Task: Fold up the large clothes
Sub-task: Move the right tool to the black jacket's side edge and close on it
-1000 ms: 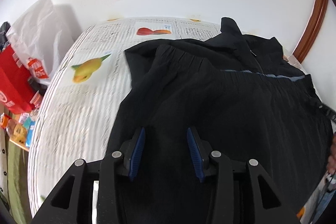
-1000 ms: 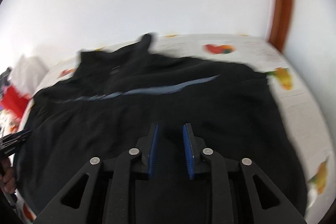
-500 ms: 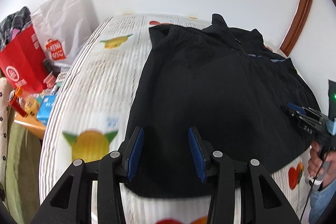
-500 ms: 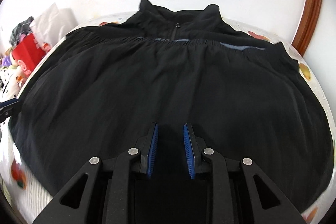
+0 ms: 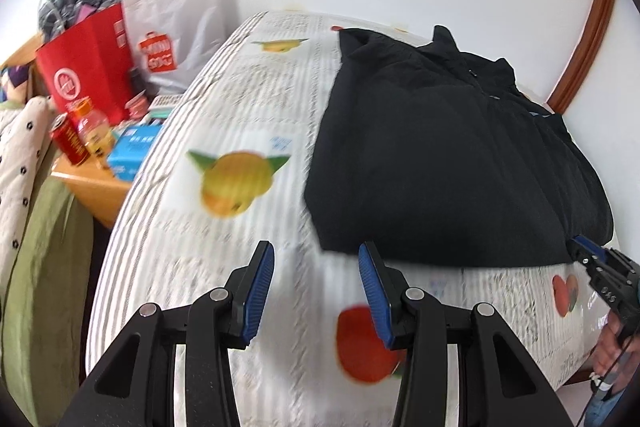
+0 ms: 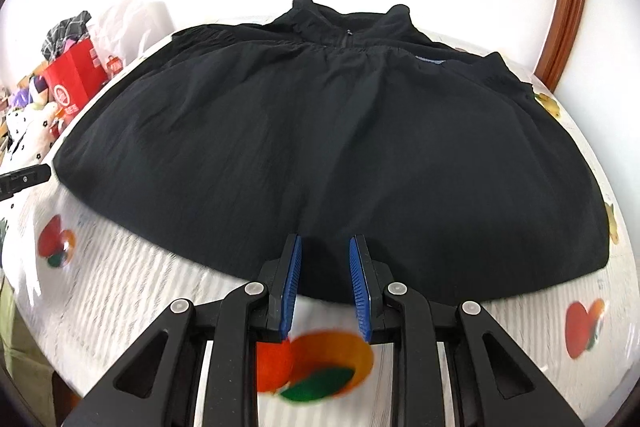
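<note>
Lying folded on the bed (image 5: 240,115), the jacket (image 6: 332,147) faces both tools, jaws apart, bags (image 5: 90,67) alongside.

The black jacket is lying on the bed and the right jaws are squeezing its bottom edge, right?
Not quite. The black jacket does lie on the bed, but the right gripper is open and grips nothing, as the right wrist view shows.
</note>
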`<action>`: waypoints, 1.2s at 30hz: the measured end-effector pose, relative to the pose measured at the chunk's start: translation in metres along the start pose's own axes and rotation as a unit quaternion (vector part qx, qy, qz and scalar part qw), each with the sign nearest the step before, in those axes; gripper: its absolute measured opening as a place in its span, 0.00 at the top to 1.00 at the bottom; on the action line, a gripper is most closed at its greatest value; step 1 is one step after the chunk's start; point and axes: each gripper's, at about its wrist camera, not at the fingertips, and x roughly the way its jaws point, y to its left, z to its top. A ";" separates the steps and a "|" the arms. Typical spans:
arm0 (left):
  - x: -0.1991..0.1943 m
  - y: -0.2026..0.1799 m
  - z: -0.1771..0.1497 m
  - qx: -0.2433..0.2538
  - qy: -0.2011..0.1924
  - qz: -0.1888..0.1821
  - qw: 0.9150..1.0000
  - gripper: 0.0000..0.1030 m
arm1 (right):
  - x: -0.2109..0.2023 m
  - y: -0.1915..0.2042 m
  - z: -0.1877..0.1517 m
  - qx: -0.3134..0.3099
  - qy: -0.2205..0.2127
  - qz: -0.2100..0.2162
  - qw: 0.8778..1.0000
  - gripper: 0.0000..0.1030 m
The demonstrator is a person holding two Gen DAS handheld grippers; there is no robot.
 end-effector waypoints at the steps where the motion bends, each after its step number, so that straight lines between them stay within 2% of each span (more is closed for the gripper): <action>1: -0.002 0.002 -0.004 -0.001 -0.001 0.002 1.000 0.60 | -0.005 0.003 -0.001 -0.001 -0.002 0.008 1.000 0.76; 4: -0.008 0.011 -0.017 -0.008 0.003 0.012 1.000 0.60 | -0.016 0.025 0.002 -0.024 -0.017 0.035 0.999 0.74; 6: -0.012 0.017 -0.023 -0.015 0.006 0.007 1.000 0.60 | -0.014 0.050 0.006 -0.053 -0.021 0.043 0.997 0.69; 11: -0.021 0.031 -0.034 -0.027 0.005 0.014 1.000 0.58 | 0.002 0.110 0.014 -0.107 -0.025 0.091 0.990 0.46; 15: -0.027 0.043 -0.040 -0.034 0.000 0.010 0.999 0.54 | 0.020 0.157 0.017 -0.158 -0.013 0.099 0.982 0.45; 21: -0.018 0.057 -0.038 -0.048 0.006 -0.006 0.999 0.54 | 0.027 0.213 0.018 -0.251 -0.030 0.082 0.964 0.42; 29: -0.006 0.066 -0.035 -0.067 0.006 -0.025 0.997 0.54 | 0.043 0.243 0.040 -0.278 -0.043 0.074 0.957 0.39; 31: -0.003 0.065 -0.034 -0.066 0.005 -0.027 0.997 0.54 | 0.048 0.249 0.046 -0.278 -0.043 0.074 0.957 0.47; 33: -0.001 0.062 -0.032 -0.063 0.000 -0.026 0.998 0.54 | 0.052 0.254 0.051 -0.277 -0.037 0.087 0.956 0.70; 34: 0.000 0.062 -0.031 -0.063 0.001 -0.027 0.998 0.54 | 0.054 0.256 0.052 -0.279 -0.034 0.089 0.956 0.86; 36: 0.001 0.059 -0.028 -0.060 0.002 -0.030 0.998 0.54 | 0.056 0.257 0.054 -0.277 -0.033 0.085 0.957 0.91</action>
